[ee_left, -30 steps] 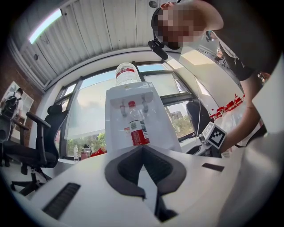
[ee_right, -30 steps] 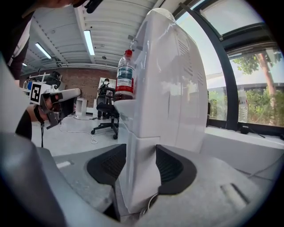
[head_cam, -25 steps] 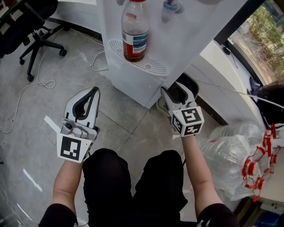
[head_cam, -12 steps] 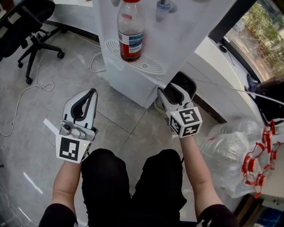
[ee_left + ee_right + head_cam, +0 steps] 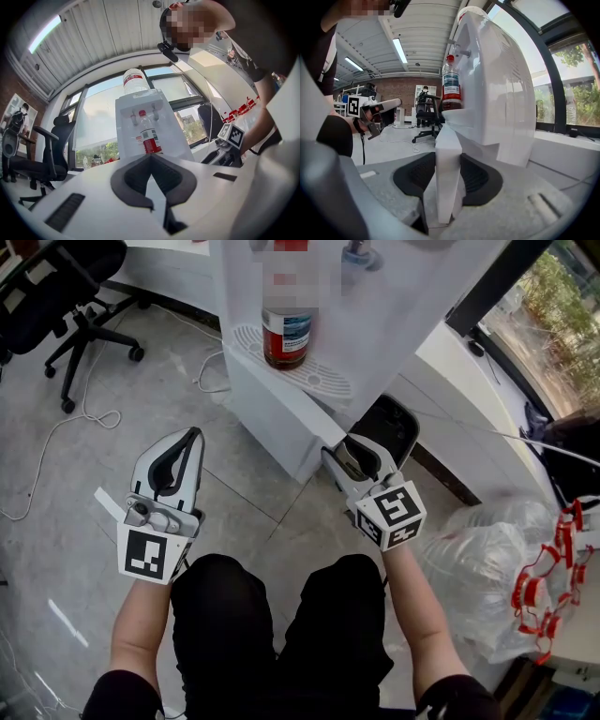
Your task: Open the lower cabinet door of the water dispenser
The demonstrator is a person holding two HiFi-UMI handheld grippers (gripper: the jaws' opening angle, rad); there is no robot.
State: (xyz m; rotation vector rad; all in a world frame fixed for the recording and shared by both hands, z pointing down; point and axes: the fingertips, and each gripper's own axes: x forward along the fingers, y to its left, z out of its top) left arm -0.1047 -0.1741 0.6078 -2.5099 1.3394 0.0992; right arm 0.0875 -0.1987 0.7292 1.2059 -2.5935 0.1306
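Right pads (image 5: 477,177) have just been closing as the right gripper (image 5: 345,456) slid in to the base of the water dispenser (image 5: 281,404). They now pinch the free edge of the lower cabinet door (image 5: 448,164), which looks barely ajar. The left gripper (image 5: 187,442) hangs back, jaws together and empty. This is the grasp step, and next I'd pull back along the hinge arc.

Office space: swivel chair (image 5: 56,277), water dispenser (image 5: 394,315), large windows (image 5: 96,126), brick wall (image 5: 399,93).
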